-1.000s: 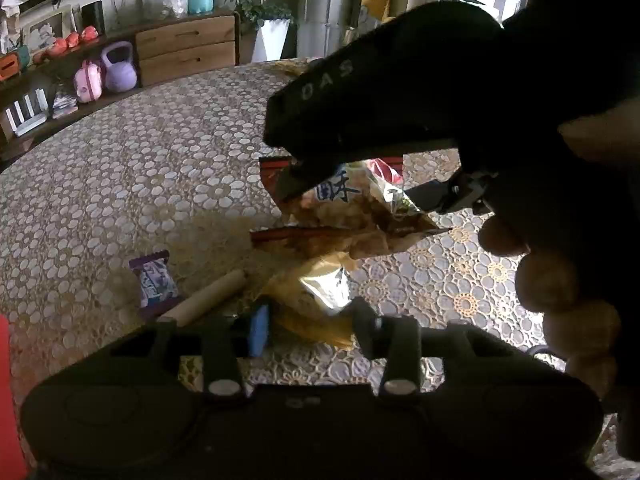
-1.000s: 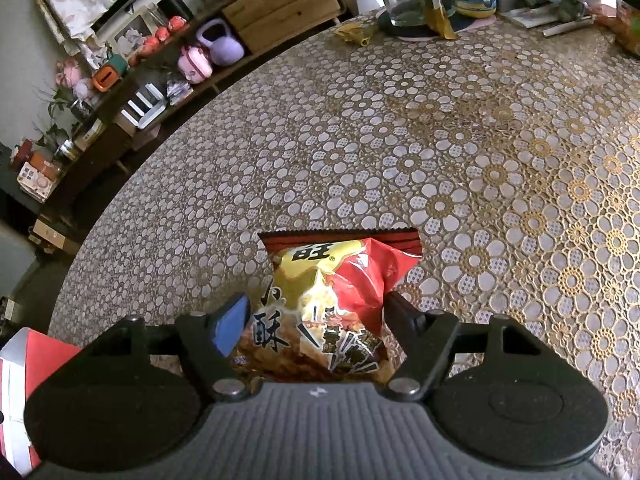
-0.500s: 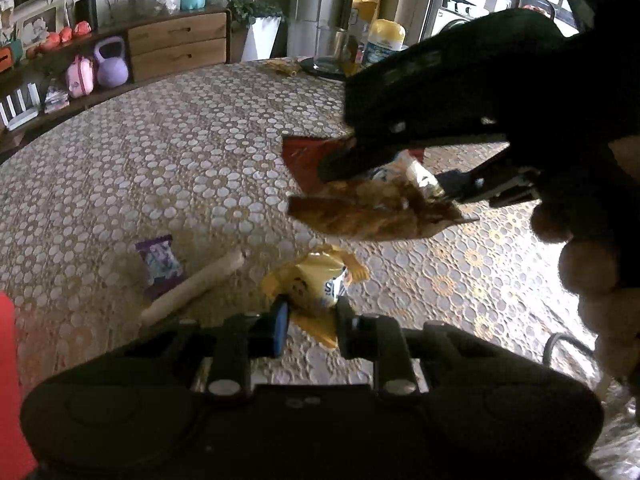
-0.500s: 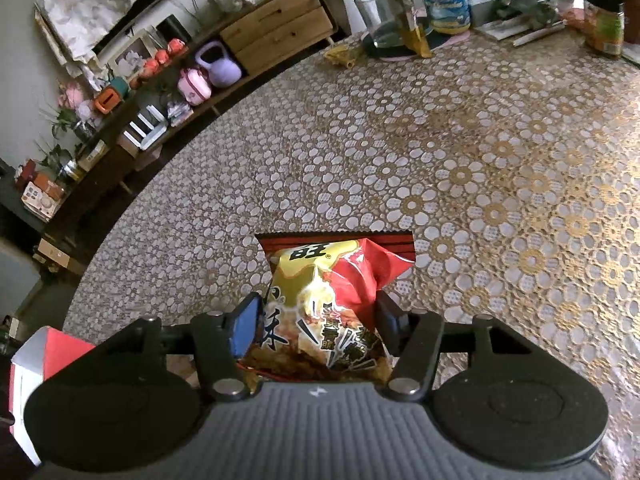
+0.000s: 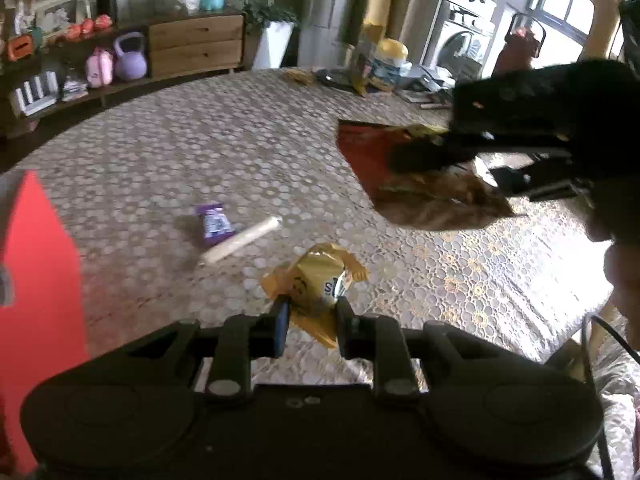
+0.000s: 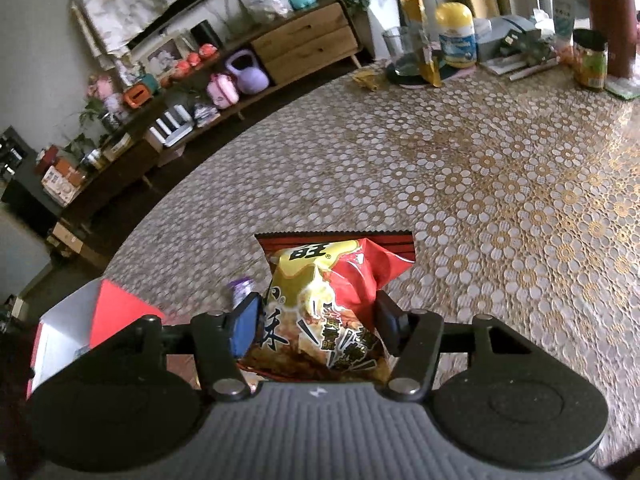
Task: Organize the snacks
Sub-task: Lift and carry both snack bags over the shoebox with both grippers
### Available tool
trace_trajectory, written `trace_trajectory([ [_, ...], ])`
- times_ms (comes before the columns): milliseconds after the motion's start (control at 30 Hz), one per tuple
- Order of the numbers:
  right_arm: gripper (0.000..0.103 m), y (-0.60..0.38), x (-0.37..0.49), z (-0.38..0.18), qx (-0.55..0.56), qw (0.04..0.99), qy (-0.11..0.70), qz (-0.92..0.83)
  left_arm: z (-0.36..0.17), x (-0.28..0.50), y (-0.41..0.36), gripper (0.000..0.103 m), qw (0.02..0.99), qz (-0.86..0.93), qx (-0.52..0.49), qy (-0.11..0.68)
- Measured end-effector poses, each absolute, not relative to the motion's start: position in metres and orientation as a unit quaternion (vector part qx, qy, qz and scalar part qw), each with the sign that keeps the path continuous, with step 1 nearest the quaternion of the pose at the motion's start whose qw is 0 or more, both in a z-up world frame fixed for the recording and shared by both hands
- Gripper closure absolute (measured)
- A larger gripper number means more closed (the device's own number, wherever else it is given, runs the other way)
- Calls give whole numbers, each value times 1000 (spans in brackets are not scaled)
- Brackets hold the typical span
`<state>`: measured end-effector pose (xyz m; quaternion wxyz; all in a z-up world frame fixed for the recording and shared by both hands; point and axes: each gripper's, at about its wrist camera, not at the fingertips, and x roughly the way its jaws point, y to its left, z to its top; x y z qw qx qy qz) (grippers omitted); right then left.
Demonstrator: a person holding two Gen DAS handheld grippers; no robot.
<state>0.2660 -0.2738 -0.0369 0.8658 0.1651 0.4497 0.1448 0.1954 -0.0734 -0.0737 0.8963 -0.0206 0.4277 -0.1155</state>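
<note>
- We are at a table (image 6: 500, 168) under a lace-patterned cloth; a low wooden sideboard (image 6: 304, 44) with a purple kettlebell (image 6: 246, 74) stands along the wall behind it.
- Our left gripper (image 5: 310, 316) has its fingers drawn close together, pinching the lower end of a small yellow snack packet (image 5: 316, 280), which hangs clear above the cloth.
- Our right gripper (image 6: 316, 324) has its fingers about half spread, both pads pressed on the sides of a red and yellow snack bag (image 6: 332, 296); the bag's sealed top edge points away from us.
- In the left wrist view the right gripper shows at upper right, tilted downward with the bag held off the table, and a person's fingers (image 5: 624, 280) wrap its handle.
- On the cloth lie a purple wrapped sweet (image 5: 214, 224) and a pale stick-shaped snack (image 5: 242, 244), just beside each other.
- A red box (image 5: 36, 264) stands at the left edge.
</note>
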Motion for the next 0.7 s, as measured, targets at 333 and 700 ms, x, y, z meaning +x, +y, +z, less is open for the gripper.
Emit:
trace_trajectory([
  [333,44,-241,206,-2,130,875,431,176,-32,158,-38,82,911,-85,-27,402],
  [700,44,-187,158,32,102,880,409,219,7,116,12,82,930,-48,-32,364],
])
